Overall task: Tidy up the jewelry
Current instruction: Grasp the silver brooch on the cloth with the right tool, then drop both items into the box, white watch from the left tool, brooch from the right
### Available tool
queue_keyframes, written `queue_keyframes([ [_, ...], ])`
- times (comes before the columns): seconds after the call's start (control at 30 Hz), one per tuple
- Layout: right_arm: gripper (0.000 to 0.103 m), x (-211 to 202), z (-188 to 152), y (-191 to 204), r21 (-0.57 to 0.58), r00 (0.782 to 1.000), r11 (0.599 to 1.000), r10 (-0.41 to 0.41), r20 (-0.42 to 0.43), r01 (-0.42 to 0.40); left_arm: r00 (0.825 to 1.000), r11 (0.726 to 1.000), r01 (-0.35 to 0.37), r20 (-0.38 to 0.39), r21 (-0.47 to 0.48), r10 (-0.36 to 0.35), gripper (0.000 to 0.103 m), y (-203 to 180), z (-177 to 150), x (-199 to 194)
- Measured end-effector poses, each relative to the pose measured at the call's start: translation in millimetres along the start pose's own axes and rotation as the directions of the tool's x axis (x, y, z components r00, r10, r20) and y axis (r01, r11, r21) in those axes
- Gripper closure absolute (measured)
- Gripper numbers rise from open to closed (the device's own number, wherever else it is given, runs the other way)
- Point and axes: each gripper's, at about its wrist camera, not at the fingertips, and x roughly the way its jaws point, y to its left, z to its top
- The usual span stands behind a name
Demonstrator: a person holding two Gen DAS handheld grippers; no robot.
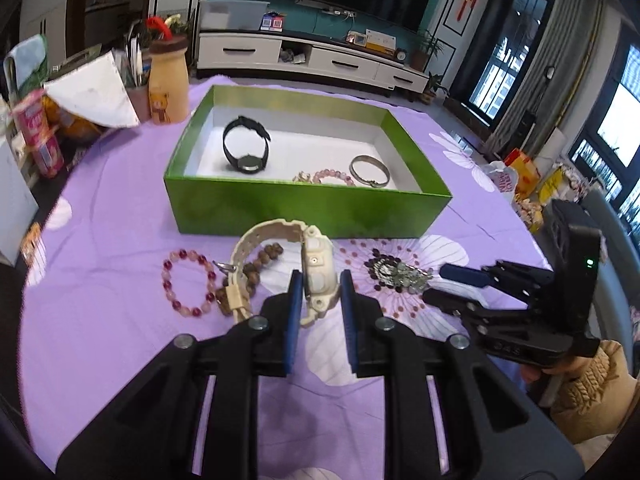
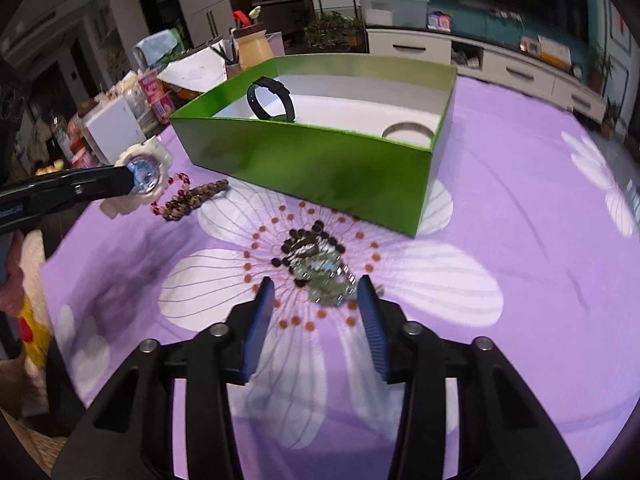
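Observation:
My left gripper (image 1: 319, 288) is shut on a cream watch (image 1: 316, 268), held just in front of the green box (image 1: 304, 210); it also shows in the right wrist view (image 2: 144, 172). The box holds a black watch (image 1: 246, 148), a pink bead bracelet (image 1: 332, 176) and a silver bangle (image 1: 369, 171). A red-pink bead bracelet (image 1: 187, 283) and a brown bead bracelet (image 1: 256, 268) lie on the purple cloth. My right gripper (image 2: 316, 296) is open, its pads on either side of a sparkly silver-green jewelry piece (image 2: 320, 272) on the cloth.
A bear-printed bottle (image 1: 168, 80), a white paper sheet (image 1: 94, 92) and pink snack packs (image 1: 40, 136) crowd the table's far left. A white box (image 2: 114, 128) stands at the left edge. A TV cabinet (image 1: 312, 60) lies beyond the table.

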Motion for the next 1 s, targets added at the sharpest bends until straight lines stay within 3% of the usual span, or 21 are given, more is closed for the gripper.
queue_keyframes([
  [0.13,0.066,9,8,2,-0.086,1.000,0.996,-0.015,-0.009,0.014,1.000,1.000,0.009,-0.006,-0.011,-0.009,0.085,0,-5,0],
  [0.33,0.082,23,2,8,-0.196,0.996,0.980,-0.057,-0.062,0.044,1.000,1.000,0.008,-0.005,-0.007,-0.008,0.085,0,-6,0],
  [0.4,0.097,18,2,8,-0.191,0.997,0.981,-0.052,-0.050,0.041,1.000,1.000,0.010,-0.004,-0.008,-0.010,0.085,-1,-6,0],
  [0.7,0.098,-21,-1,2,-0.095,1.000,0.995,0.006,0.026,-0.004,1.000,1.000,0.016,0.007,-0.010,-0.016,0.085,0,-7,-4],
  [1.0,0.098,-65,20,-5,-0.012,0.985,0.997,0.071,0.157,-0.070,0.999,1.000,0.017,0.042,-0.021,-0.016,0.085,3,2,-19],
])
